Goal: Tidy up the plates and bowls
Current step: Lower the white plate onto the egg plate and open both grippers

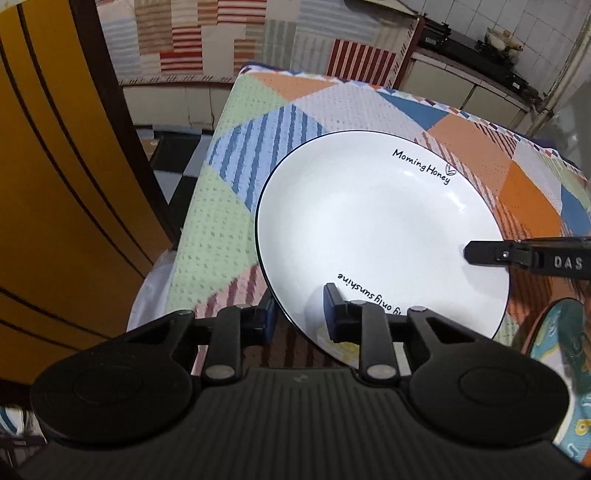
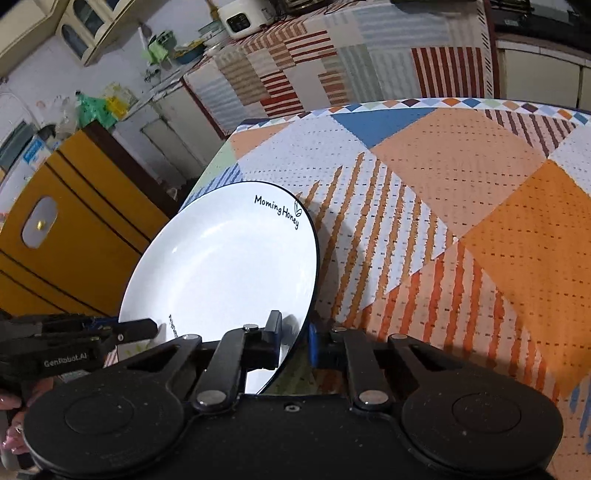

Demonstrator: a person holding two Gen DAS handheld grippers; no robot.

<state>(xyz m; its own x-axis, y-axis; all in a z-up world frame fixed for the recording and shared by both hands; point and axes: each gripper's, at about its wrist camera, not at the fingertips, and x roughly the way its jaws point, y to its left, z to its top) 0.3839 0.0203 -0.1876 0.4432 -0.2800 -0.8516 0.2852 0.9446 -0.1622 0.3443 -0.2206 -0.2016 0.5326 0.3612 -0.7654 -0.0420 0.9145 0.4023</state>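
On the patchwork tablecloth (image 2: pixel 461 206) — both grippers, left (image 1: pixel 295 317) and right (image 2: pixel 293 338), clamp the plate's (image 1: pixel 369 229) rim.

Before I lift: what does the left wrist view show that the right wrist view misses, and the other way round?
Only the left wrist view shows the upside-down "only sunshine" lettering and a patterned teal object at the right edge. Only the right wrist view shows the white appliance on the far counter and the yellow cabinet's oval handle plate. Both show the white round plate with a dark rim on the patchwork tablecloth, with the left gripper and right gripper each shut on its rim.
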